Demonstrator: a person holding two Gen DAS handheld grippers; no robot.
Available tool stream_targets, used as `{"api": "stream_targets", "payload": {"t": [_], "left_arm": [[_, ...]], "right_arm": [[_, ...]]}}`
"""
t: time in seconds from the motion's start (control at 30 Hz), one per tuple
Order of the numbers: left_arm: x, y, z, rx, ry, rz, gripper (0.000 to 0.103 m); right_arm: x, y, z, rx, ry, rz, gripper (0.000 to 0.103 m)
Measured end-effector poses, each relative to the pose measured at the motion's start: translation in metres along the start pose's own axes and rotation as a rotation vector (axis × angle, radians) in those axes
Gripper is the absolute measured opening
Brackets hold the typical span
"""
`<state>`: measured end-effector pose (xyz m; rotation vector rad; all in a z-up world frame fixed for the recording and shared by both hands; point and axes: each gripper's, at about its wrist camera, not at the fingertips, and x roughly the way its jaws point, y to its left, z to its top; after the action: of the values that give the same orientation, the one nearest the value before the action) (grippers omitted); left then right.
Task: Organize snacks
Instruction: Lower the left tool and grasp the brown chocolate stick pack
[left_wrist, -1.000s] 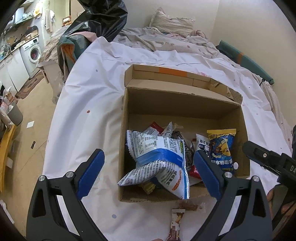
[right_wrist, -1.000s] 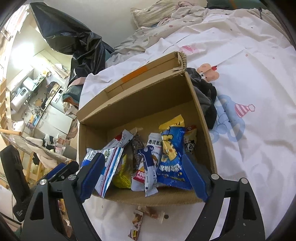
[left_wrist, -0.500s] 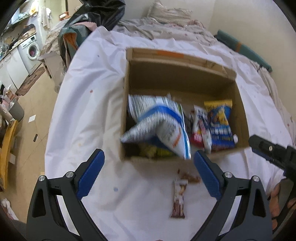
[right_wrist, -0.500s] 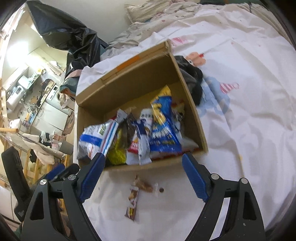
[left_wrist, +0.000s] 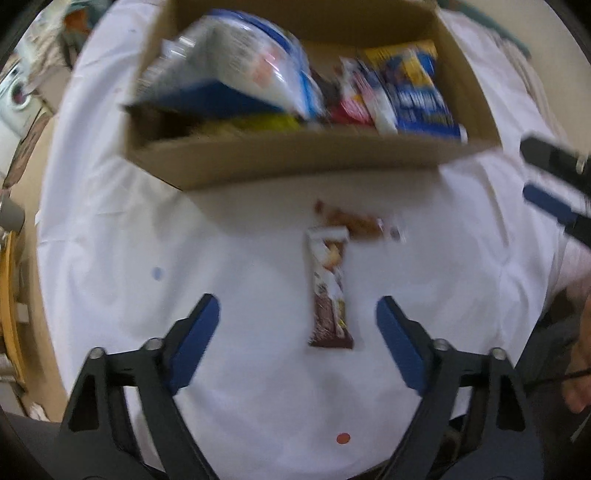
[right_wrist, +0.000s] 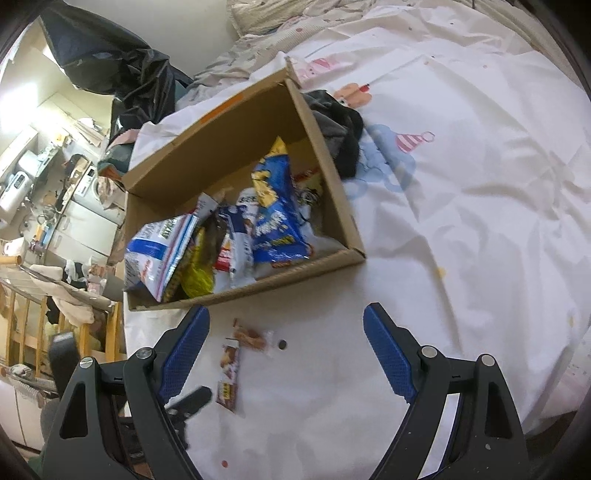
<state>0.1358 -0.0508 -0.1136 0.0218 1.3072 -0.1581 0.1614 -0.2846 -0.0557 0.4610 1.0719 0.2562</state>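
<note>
A cardboard box (left_wrist: 295, 158) (right_wrist: 332, 177) sits on a white sheet, holding several snack bags, among them a blue-and-white bag (left_wrist: 236, 62) (right_wrist: 159, 243) and a blue-and-yellow bag (left_wrist: 417, 88) (right_wrist: 275, 218). In front of the box lie a brown-and-white snack bar (left_wrist: 328, 291) (right_wrist: 228, 373) and a small clear packet (left_wrist: 351, 223) (right_wrist: 253, 336). My left gripper (left_wrist: 298, 317) hangs over the bar with its jaws closing; the bar lies between the blue pads, untouched. My right gripper (right_wrist: 284, 326) stands open over the bare sheet in front of the box.
The white sheet (right_wrist: 461, 221) with cartoon prints covers the bed. A dark cloth (right_wrist: 338, 129) lies by the box's right wall. A black plastic bag (right_wrist: 110, 55) and a cluttered room lie to the left. A small coin-like disc (right_wrist: 282, 344) rests near the packet.
The left gripper has tipped down and dropped toward the sheet, from over the box to over the snack bar, and its jaws have narrowed. The right gripper drew back from the box.
</note>
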Motion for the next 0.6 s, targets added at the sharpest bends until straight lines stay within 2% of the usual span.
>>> {"api": "stream_targets", "payload": {"t": [0.17, 0.3, 0.4, 0.6], "left_arm": [[0.024, -0.016, 0.005, 0.041, 0.044, -0.003, 0.053], [0.033, -0.020, 0.007, 0.071, 0.063, 0.036, 0.012], [0.025, -0.016, 0.006, 0.049, 0.062, 0.024, 0.012], [-0.012, 0.000, 0.002, -0.005, -0.006, 0.041, 0.012]], "right_arm": [[-0.003, -0.003, 0.000, 0.014, -0.004, -0.005, 0.088], [-0.002, -0.002, -0.001, 0.008, -0.004, -0.015, 0.088], [-0.001, -0.002, -0.001, 0.009, 0.001, -0.013, 0.088], [0.006, 0.006, -0.002, -0.016, 0.022, -0.009, 0.088]]}}
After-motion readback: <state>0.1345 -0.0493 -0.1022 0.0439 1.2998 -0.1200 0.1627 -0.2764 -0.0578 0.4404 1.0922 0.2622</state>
